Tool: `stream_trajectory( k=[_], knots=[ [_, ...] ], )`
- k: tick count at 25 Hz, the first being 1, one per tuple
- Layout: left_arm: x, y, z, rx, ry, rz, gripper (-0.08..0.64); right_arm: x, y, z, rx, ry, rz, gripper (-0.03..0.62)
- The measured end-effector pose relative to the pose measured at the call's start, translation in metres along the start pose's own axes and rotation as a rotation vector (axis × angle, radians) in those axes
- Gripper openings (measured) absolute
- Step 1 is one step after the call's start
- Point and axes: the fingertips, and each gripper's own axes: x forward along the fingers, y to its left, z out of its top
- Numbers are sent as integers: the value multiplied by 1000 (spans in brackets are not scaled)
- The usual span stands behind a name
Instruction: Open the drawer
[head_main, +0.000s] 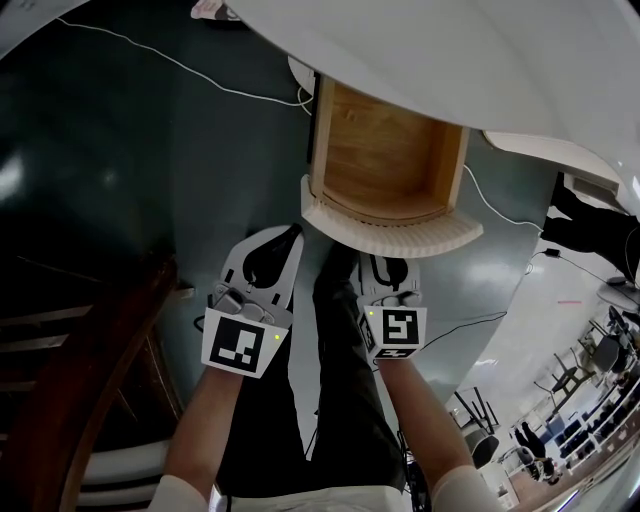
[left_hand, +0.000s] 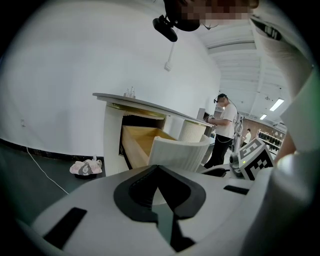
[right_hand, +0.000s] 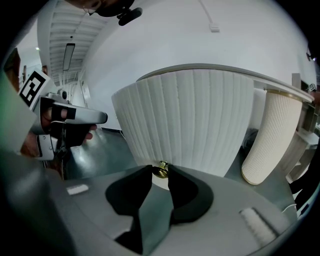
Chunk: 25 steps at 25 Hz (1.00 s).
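Observation:
The drawer (head_main: 385, 150) stands pulled out from under the white counter (head_main: 450, 50), its wooden inside bare. Its curved ribbed white front (right_hand: 190, 120) fills the right gripper view. A small brass knob (right_hand: 161, 169) sits at the front's lower edge. My right gripper (right_hand: 160, 173) is shut on this knob, its black tips pressing on either side. In the head view the right gripper (head_main: 385, 268) reaches under the drawer front (head_main: 400, 232). My left gripper (head_main: 270, 255) hangs to the left of the drawer front, apart from it. The left gripper (left_hand: 158, 169) is shut with nothing in it.
A white cable (head_main: 180, 65) trails over the dark glossy floor. Dark wooden furniture (head_main: 80, 350) stands at the left. A ribbed white column (right_hand: 270, 135) rises to the right of the drawer. A crumpled bundle (left_hand: 85, 167) lies by the wall. A person (left_hand: 222, 130) stands farther off.

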Motion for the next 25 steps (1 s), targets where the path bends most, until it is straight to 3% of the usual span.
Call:
stream_trajectory(
  k=[13, 25],
  knots=[
    [-15, -10, 24, 32, -1, -7, 6, -5, 2, 3, 11, 47, 26, 153],
    [-52, -28, 79, 92, -17, 2, 6, -56, 0, 58, 2, 32, 15, 155]
  ],
)
